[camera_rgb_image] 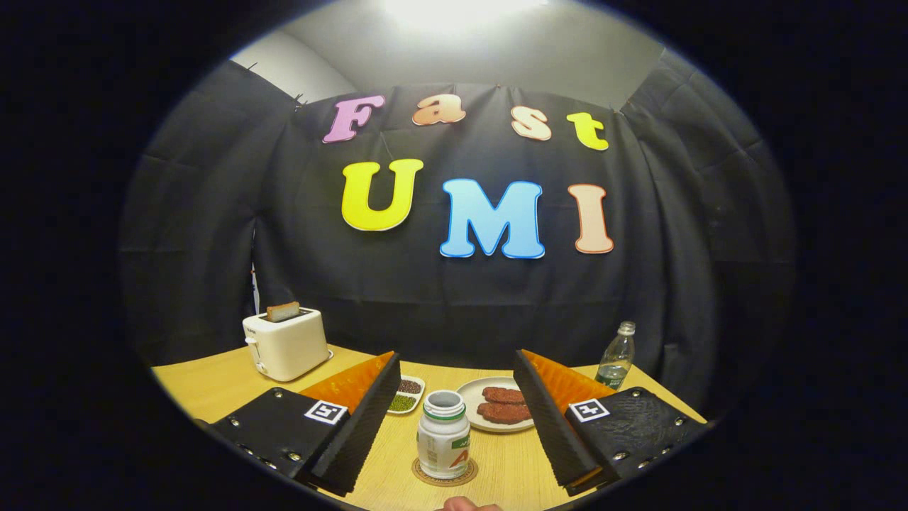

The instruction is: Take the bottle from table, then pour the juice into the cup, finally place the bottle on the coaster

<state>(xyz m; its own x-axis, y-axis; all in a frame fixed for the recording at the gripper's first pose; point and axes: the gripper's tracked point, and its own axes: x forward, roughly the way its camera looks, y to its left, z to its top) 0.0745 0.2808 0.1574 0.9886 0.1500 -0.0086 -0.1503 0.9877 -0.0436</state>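
1. Gripper (454,419) spread wide, fingers angled apart across the lower middle of the frame, gripping nothing, with clear gaps on both sides of what stands between them.
2. Bottle (443,434) upright at lower centre, between the two fingers and touching neither; white body, green collar, mouth uncapped.
3. Coaster (445,474) directly under the bottle, round and brown, its rim peeking out around the base.
4. Table (213,380), light wood, stretching across the bottom of the frame beneath everything.
5. Plate (477,413) beyond the bottle, just right of centre, white, holding two dark reddish patties (505,403).
6. Small dish (406,395) left of the plate, close by the left finger, split into a dark portion and a green portion.
7. Toaster (285,343) at the left of the table, cream-coloured, a slice of bread (283,311) sticking up from its slot.
8. Clear plastic bottle (616,355) at the right rear of the table, upright, capped.
9. Part of a hand (464,504) at the very bottom edge, centre.
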